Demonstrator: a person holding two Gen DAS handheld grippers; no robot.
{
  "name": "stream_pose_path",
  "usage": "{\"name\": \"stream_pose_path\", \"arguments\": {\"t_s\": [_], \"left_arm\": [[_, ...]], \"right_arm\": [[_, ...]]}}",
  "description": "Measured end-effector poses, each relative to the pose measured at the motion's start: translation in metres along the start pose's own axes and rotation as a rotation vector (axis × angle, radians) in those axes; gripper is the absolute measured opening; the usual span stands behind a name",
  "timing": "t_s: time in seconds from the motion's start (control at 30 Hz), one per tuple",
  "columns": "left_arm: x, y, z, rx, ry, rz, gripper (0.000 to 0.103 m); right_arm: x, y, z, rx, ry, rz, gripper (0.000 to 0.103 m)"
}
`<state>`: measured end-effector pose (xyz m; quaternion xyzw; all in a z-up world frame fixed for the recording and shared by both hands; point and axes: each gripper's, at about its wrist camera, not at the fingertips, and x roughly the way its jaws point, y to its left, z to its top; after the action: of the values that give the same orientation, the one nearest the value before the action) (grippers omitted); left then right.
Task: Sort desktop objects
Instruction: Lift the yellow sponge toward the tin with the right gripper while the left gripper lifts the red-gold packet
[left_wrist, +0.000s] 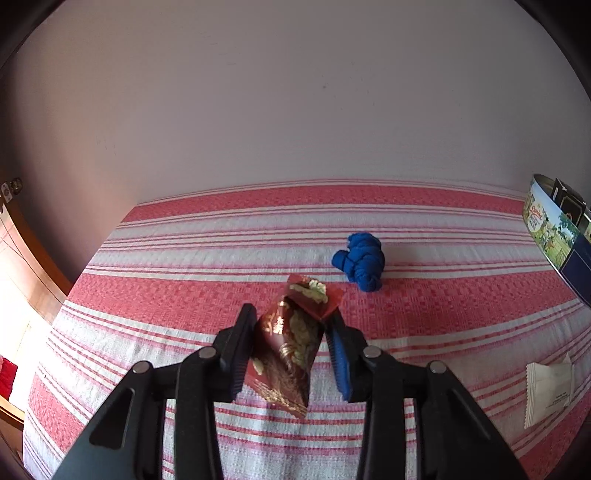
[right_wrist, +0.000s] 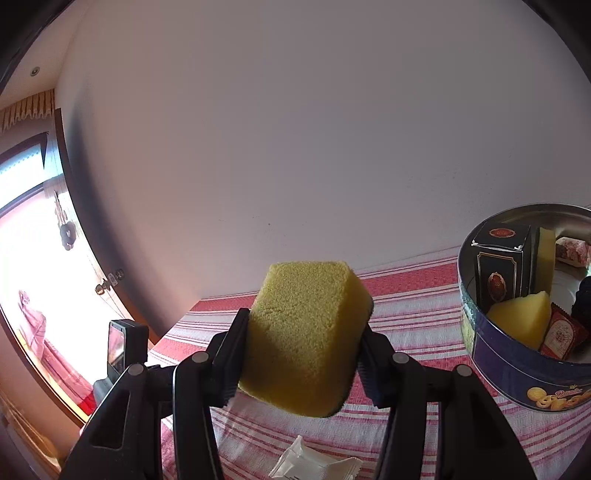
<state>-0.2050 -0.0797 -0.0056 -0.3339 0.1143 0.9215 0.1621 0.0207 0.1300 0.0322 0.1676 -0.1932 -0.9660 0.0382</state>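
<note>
A home, by all signs. Desk under a red-and-white striped cloth, far edge pushed against a plain pale wall. Off the desk's left edge, a wood-framed window with a fringed valance above. Near the right edge, a cookie tin reused for odds and ends: snack packets, a small box, sponge pieces. Nothing like lab or shop fittings.

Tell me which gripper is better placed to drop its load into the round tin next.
Right, probably. The right gripper holds its yellow sponge block close beside the round blue tin; the left gripper's view shows that tin only at the far edge.
</note>
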Motion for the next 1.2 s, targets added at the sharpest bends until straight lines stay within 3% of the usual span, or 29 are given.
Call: {"name": "stream_pose_path", "arguments": {"t_s": [0.17,0.27,0.37,1.07,1.2], "left_arm": [[-0.019,-0.004,0.004,-0.012,-0.129,0.052,0.037],[-0.034,-0.011,0.002,-0.017,-0.186,0.071,0.037],[-0.040,-0.013,0.002,-0.026,-0.221,0.076,0.037],[-0.053,-0.010,-0.002,-0.131,-0.250,0.125,0.037],[-0.053,-0.010,-0.002,-0.126,-0.253,0.120,0.037]], "right_arm": [[-0.003,0.019,-0.007,-0.135,-0.073,-0.154,0.055],[-0.004,0.032,-0.013,-0.239,-0.138,-0.270,0.055],[-0.004,0.040,-0.018,-0.309,-0.186,-0.332,0.055],[-0.006,0.031,-0.031,-0.458,-0.210,-0.396,0.055],[-0.011,0.026,-0.029,-0.427,-0.194,-0.385,0.055]]}}
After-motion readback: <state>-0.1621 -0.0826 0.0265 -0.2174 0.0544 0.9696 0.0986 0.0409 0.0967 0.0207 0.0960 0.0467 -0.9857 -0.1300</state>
